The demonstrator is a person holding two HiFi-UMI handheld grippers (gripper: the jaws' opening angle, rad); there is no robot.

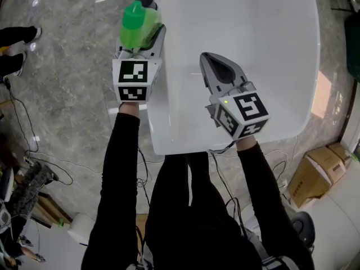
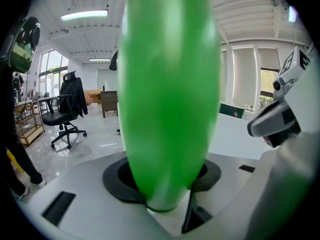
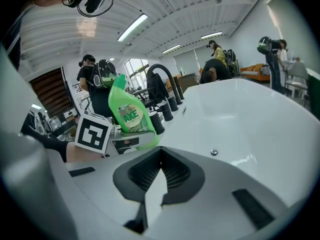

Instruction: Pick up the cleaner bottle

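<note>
- Up close, two black sleeves (image 1: 121, 167) are reaching out over the near rim of a white basin (image 1: 270, 66).
- Right gripper (image 1: 207, 58) is hovering above the basin – jaws pressed together, nothing between them.
- Left gripper (image 1: 140, 35) is clamping the green cleaner bottle (image 1: 135, 24) at the basin's left rim – jaws spread wide, pads lying against its sides, label facing the right gripper.
- Just beyond the bottle, a black faucet (image 3: 161, 76) is arching over the basin.
</note>
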